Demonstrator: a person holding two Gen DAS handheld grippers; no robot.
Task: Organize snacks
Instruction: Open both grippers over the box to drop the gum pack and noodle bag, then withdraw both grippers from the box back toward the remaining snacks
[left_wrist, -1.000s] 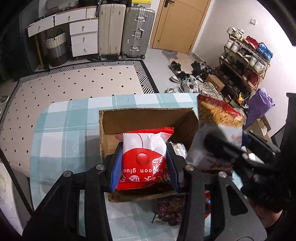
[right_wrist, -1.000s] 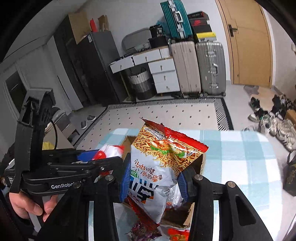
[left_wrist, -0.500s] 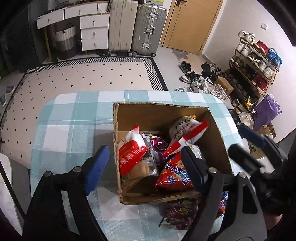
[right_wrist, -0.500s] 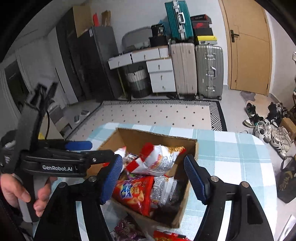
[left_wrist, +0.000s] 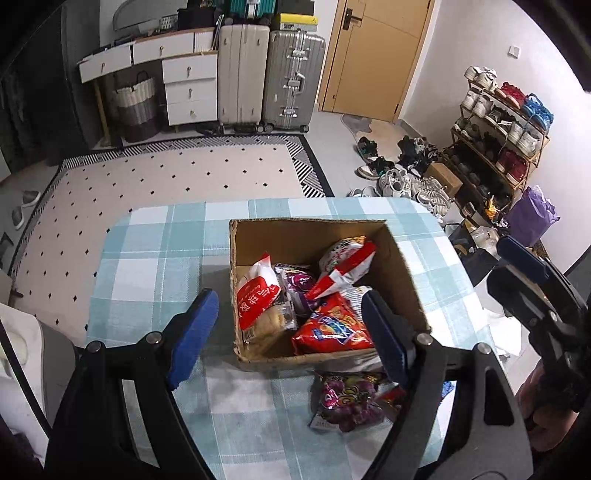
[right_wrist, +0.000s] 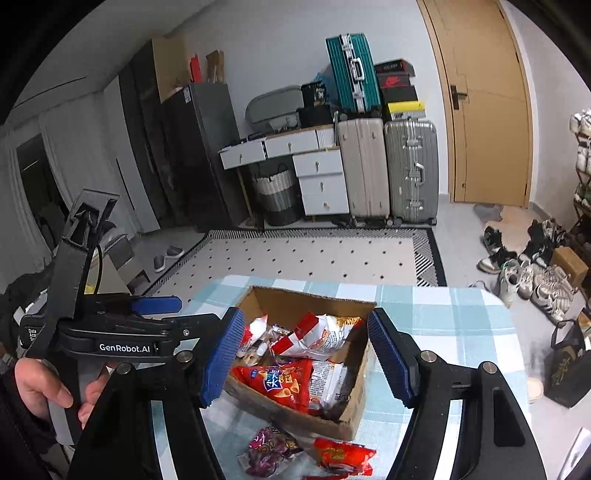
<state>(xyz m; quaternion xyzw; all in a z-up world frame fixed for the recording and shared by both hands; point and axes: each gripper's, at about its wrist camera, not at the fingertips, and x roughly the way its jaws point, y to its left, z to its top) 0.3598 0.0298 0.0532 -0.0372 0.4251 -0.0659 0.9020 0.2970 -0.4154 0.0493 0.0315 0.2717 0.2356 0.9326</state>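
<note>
1. Since one second ago both grippers are no longer carrying anything: the red and white bag (left_wrist: 258, 295) from the left one and the noodle bag (left_wrist: 343, 264) from the right one are now lying inside the cardboard box (left_wrist: 402, 273).
2. The left gripper (left_wrist: 291, 339) is hanging above the near edge of the box, with its blue pads wide apart and nothing between them.
3. The right gripper (right_wrist: 306, 354) is hovering over the box too, with its jaws standing wide and empty.
4. The box is sitting on the table with the blue checked cloth (left_wrist: 155, 258), and a red chips bag (left_wrist: 332, 328) is lying at its near side, touching the other packets.
5. A purple snack bag (left_wrist: 347, 402) is resting on the cloth just in front of the box, outside it.
6. In the right wrist view a red packet (right_wrist: 341, 458) is lying beside the purple one, also outside the box.
</note>
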